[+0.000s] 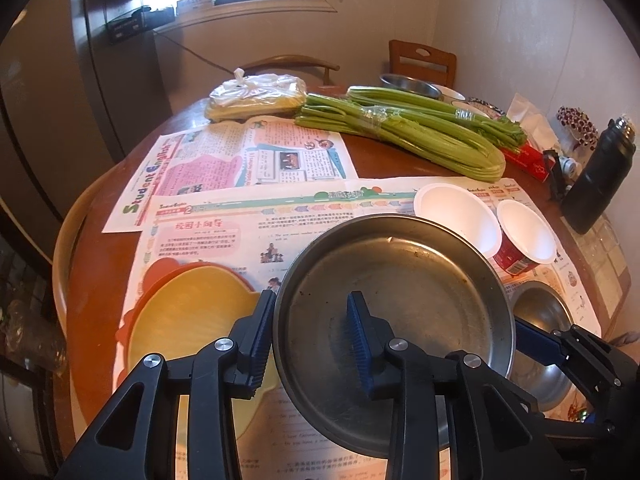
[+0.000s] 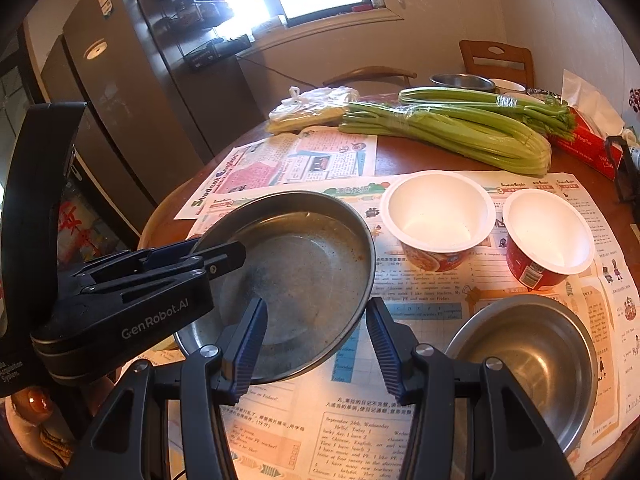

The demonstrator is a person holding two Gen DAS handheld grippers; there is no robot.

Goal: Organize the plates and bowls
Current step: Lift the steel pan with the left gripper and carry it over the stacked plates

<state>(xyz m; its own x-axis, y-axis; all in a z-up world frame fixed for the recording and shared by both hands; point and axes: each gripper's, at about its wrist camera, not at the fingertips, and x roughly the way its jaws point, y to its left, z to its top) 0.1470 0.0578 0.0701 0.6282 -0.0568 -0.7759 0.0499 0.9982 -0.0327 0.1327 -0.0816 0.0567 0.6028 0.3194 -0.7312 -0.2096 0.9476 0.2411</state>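
A shallow round stainless-steel pan (image 1: pixel 394 320) is held tilted above the newspaper-covered round wooden table (image 1: pixel 372 160), its scuffed inner face turned toward both cameras. Its rim is clamped by both tools at once. In the left wrist view, the left gripper (image 1: pixel 310 344) is seen closed on the pan's near-left rim, one blue ribbed pad inside the pan and the other outside the wall. In the right wrist view, the right gripper (image 2: pixel 316 348) is seen closed on the pan's near-right rim, one pad lying inside and the other outside the edge.

Under and to the left of the pan, in the left wrist view, a yellow plastic plate (image 1: pixel 188 320) is stacked on an orange plate (image 1: pixel 160 276) on the newspaper sheets (image 1: pixel 224 216). To the right of the pan, a deeper stainless-steel bowl (image 2: pixel 532 364) rests on the paper. Beyond it, two empty red-walled paper cups with white insides are seen side by side, the left cup (image 2: pixel 436 216) near the pan's rim and the right cup (image 2: pixel 548 232) tipped slightly.

Farther back, two bundles of green celery (image 2: pixel 460 136) lie across the table, beside a tied clear plastic bag (image 2: pixel 312 112). A red tissue box (image 2: pixel 588 144) and another steel bowl (image 2: pixel 462 80) are placed at the far edge. A black flask (image 1: pixel 600 176) stands at the right in the left wrist view.
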